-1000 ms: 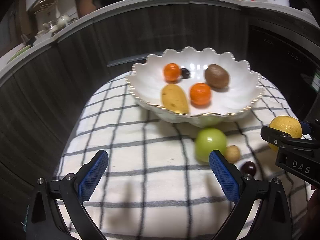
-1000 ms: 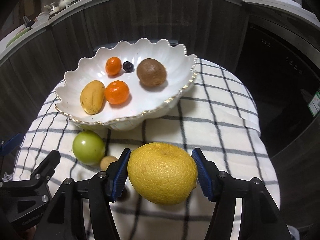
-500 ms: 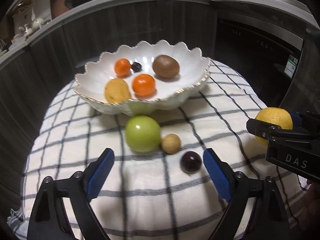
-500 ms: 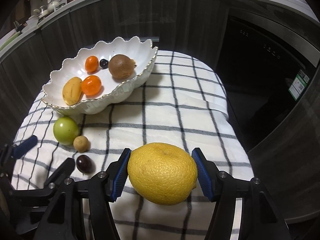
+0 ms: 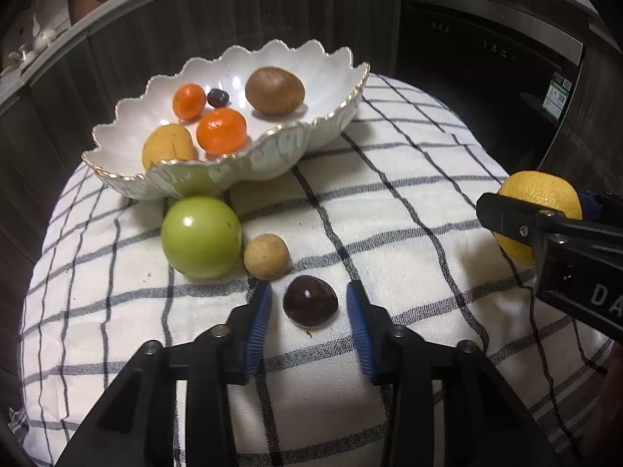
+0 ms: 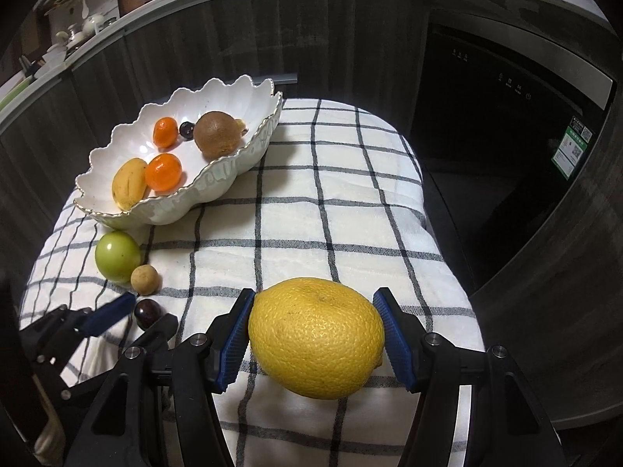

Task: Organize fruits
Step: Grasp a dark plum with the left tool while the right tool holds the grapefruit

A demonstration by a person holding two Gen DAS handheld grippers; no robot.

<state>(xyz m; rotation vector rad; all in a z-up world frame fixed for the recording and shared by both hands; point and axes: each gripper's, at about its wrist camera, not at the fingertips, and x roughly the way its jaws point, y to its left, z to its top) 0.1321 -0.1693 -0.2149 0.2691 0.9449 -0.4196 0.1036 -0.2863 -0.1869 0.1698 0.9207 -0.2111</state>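
your left tool point(image 5: 309, 303) gapes around the cherry point(image 5: 310, 307), not yet pinching; close on it, then carry to the bowl point(image 5: 272, 148). right tool point(image 6: 317, 334) clamps the lemon point(image 6: 316, 336).

left tongs point(image 5: 309, 303) parted, right tongs point(image 6: 316, 336) clamped

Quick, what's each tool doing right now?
Left tool: open, straddling the dark cherry, not gripping.
Right tool: closed on the yellow citrus.
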